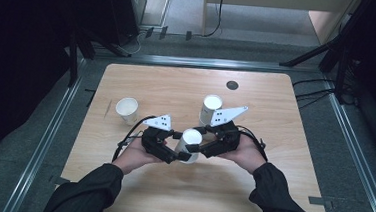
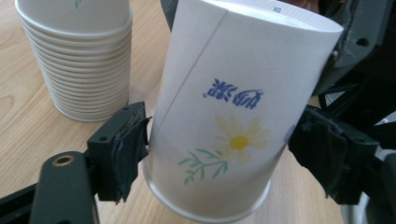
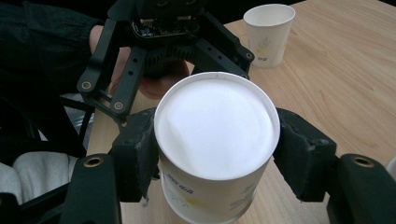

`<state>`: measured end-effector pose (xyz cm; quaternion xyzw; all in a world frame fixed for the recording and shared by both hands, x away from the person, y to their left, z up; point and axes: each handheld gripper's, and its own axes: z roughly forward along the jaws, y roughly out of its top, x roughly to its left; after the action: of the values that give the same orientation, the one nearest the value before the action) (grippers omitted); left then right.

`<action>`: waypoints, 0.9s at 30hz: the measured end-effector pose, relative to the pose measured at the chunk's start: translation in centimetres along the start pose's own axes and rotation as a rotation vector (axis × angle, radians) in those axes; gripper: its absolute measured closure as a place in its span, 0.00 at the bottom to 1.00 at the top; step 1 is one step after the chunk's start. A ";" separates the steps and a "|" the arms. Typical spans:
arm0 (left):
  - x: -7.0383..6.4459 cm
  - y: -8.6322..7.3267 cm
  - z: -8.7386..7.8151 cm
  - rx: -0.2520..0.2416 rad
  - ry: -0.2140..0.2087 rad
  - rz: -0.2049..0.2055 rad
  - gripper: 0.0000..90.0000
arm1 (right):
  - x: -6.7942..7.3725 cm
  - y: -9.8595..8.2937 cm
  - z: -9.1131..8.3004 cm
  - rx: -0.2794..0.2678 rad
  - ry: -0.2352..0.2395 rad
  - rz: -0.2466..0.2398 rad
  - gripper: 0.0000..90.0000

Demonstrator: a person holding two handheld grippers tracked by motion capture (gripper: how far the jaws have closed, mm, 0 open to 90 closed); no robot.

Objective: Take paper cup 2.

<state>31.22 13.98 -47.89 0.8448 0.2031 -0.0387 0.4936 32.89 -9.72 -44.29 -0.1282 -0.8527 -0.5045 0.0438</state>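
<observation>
Near the desk's (image 1: 127,79) middle, toward its near edge: one inverted paper cup (image 1: 189,145), white with a daisy print, base up, held off the surface between both claws.

Left gripper (image 1: 168,152): jaws closed partway onto the cup's lower wall near the rim, pads (image 2: 128,149) touching the paper.

Right gripper (image 1: 204,146): jaws set either side of the upper wall just under the base, pads (image 3: 140,149) pressing.

Handling, judged: very light, thin-walled, crushes easily, slightly slick. Best gripped gently at the stiffer rolled rim or base ring.

Also present: stack of cups (image 1: 210,109) just behind; single upright cup (image 1: 127,110) toward the left edge.
</observation>
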 end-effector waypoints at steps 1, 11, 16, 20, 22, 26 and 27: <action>0.0 0.0 0.0 0.000 0.001 -0.001 0.25 | 0.0 0.0 0.0 0.000 -0.001 -0.001 0.40; -0.2 0.0 -0.1 -0.008 0.003 0.030 0.30 | 0.0 0.0 0.2 0.005 0.000 0.011 0.39; -0.2 0.0 -0.1 -0.009 0.006 0.041 0.32 | 0.0 0.0 0.2 0.004 0.000 0.014 0.39; -0.3 0.1 -0.2 -0.010 0.010 0.046 0.32 | 0.0 0.0 0.2 0.003 0.000 0.020 0.39; -0.3 0.1 -0.2 -0.014 0.010 0.047 0.33 | -0.1 0.0 0.2 -0.001 -0.001 0.014 0.39; -0.2 0.1 -0.2 -0.014 0.008 0.040 0.33 | -0.1 0.0 0.1 -0.006 -0.006 0.016 0.39; -0.2 0.0 -0.2 -0.015 0.007 0.036 0.33 | -0.1 0.0 0.1 -0.006 -0.006 0.016 0.39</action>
<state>31.05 14.10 -47.69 0.8447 0.1899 -0.0254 0.4999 32.99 -9.66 -44.39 -0.1366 -0.8503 -0.5062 0.0447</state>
